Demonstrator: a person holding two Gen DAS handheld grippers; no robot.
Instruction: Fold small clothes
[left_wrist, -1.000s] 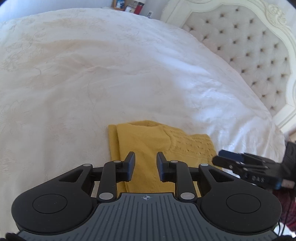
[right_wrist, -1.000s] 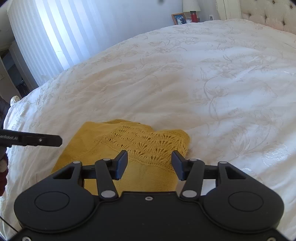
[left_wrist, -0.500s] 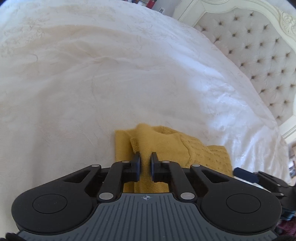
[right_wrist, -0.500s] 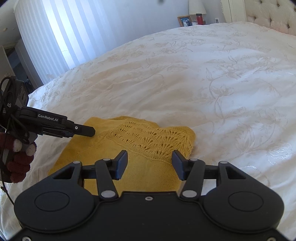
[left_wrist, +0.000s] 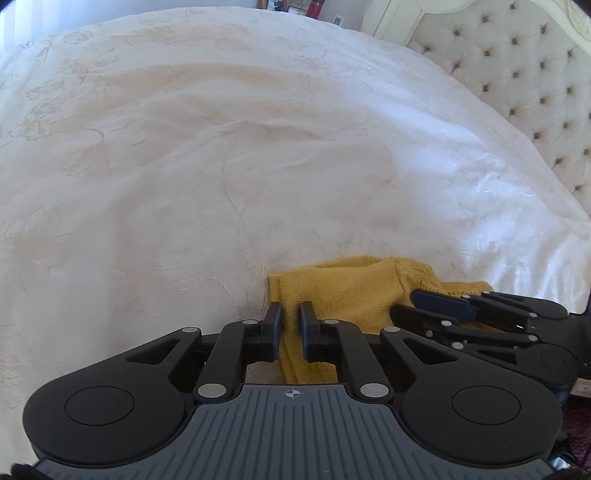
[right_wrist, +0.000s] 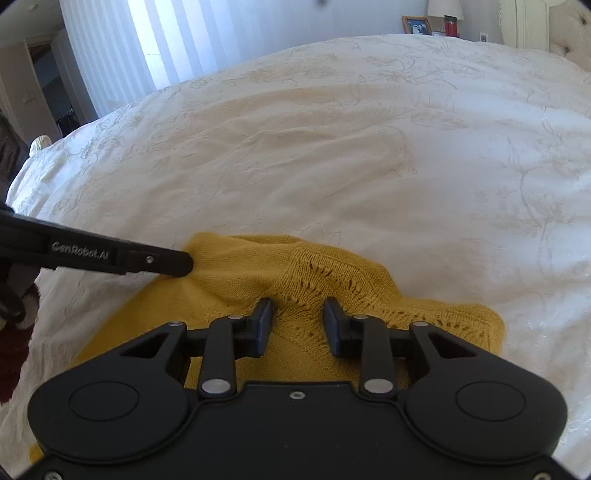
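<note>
A white embroidered bedspread (right_wrist: 332, 155) fills the room — tufted headboard (left_wrist: 517, 85), bright vertical blinds (right_wrist: 122, 48) behind.

"GenRobot.AI" stands in grey letters on the side of the left hand-held gripper (right_wrist: 184, 263).

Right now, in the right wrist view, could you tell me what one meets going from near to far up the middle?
Right gripper → yellow knitted garment → white bedspread → window blinds.
</note>
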